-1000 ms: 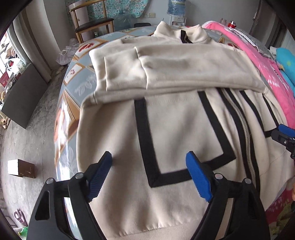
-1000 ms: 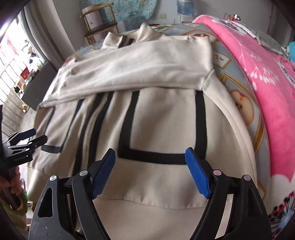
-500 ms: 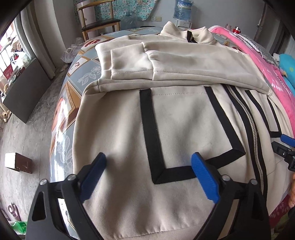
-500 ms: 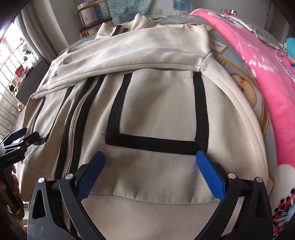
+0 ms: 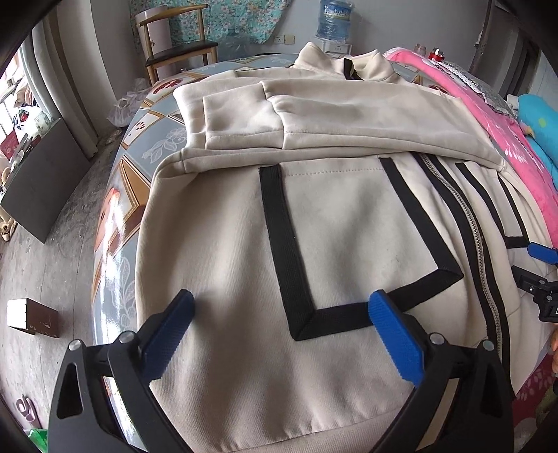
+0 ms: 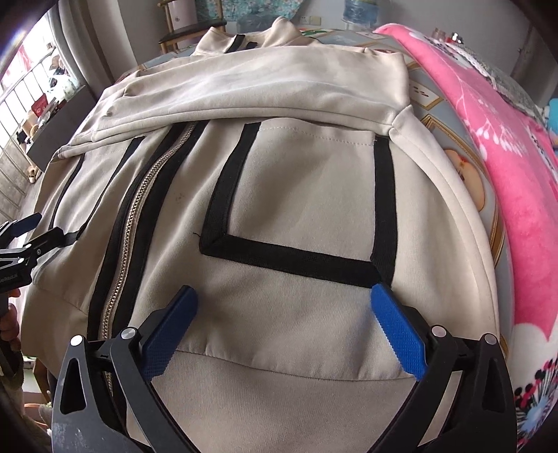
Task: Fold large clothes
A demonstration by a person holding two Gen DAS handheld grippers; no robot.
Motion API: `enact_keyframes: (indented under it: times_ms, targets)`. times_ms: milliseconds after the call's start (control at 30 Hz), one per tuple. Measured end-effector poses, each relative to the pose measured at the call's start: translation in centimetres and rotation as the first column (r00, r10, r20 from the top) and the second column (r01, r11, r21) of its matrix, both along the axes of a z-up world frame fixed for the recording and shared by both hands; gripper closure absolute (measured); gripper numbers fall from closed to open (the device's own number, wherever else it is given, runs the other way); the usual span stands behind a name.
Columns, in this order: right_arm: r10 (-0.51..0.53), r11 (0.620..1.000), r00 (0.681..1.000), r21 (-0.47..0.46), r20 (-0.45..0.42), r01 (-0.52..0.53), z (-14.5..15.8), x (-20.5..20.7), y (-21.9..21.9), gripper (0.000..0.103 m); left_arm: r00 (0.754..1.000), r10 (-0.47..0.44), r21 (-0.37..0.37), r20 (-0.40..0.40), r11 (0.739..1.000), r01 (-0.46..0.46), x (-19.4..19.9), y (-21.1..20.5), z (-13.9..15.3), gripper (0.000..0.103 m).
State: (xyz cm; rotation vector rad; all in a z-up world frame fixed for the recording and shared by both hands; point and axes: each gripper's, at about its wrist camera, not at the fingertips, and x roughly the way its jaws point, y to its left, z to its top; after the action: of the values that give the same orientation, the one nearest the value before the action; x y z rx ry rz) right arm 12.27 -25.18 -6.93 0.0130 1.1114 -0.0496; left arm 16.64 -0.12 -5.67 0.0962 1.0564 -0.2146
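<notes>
A cream zip-up jacket with black pocket trim lies front-up on the table, both sleeves folded across its chest. In the right wrist view the same jacket shows its zipper left of centre. My left gripper hovers wide open above the lower left panel, nothing between its blue pads. Over the lower right panel, close to the hem band, my right gripper stands wide open too. Each gripper appears at the edge of the other's view: the right gripper and the left gripper.
The jacket rests on a table with a patterned glossy cloth. A pink blanket lies along the right side. A wooden chair and a water bottle stand at the back; a small box sits on the floor.
Both grippers' jaws have spread wider. Both cameras have tilted up a little, so the jacket's collar and the room behind show more.
</notes>
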Motion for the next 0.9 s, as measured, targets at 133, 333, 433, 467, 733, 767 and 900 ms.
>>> enact_keyframes:
  times_ms: [133, 333, 433, 467, 733, 767, 900]
  targets:
    - [-0.011, 1.000, 1.000, -0.006, -0.011, 0.011, 0.1, 0.4, 0.2, 0.007, 1.000, -0.002, 0.000, 0.008, 1.000, 0.002, 0.0, 0.0, 0.0, 0.005]
    - [-0.024, 1.000, 1.000, -0.006, -0.013, 0.024, 0.1, 0.5, 0.4, 0.007, 1.000, -0.001, 0.001, 0.001, 1.000, 0.001, 0.1, 0.0, 0.0, 0.005]
    - [-0.029, 1.000, 0.999, -0.008, -0.013, 0.029, 0.0, 0.5, 0.6, 0.007, 1.000, -0.002, 0.002, 0.001, 1.000, 0.002, 0.1, 0.0, 0.1, 0.005]
    - [-0.028, 1.000, 1.000, -0.007, -0.010, 0.028, 0.0, 0.5, 0.4, 0.007, 1.000, -0.005, 0.001, 0.003, 1.000, 0.005, 0.0, 0.0, 0.0, 0.005]
    - [-0.016, 1.000, 0.999, -0.007, 0.034, 0.016, -0.1, -0.4, 0.3, 0.007, 0.999, -0.023, -0.015, -0.022, 1.000, 0.023, -0.4, 1.2, 0.4, 0.005]
    - [-0.010, 1.000, 0.999, -0.006, 0.039, 0.010, -0.1, -0.5, 0.2, 0.007, 1.000, -0.004, -0.037, -0.024, 0.999, 0.003, -0.8, 2.0, 0.8, 0.005]
    - [0.026, 1.000, 0.998, -0.006, 0.064, -0.026, -0.2, -1.2, 0.0, 0.007, 0.999, 0.047, -0.125, 0.027, 0.991, -0.043, -4.2, 6.3, 3.2, 0.005]
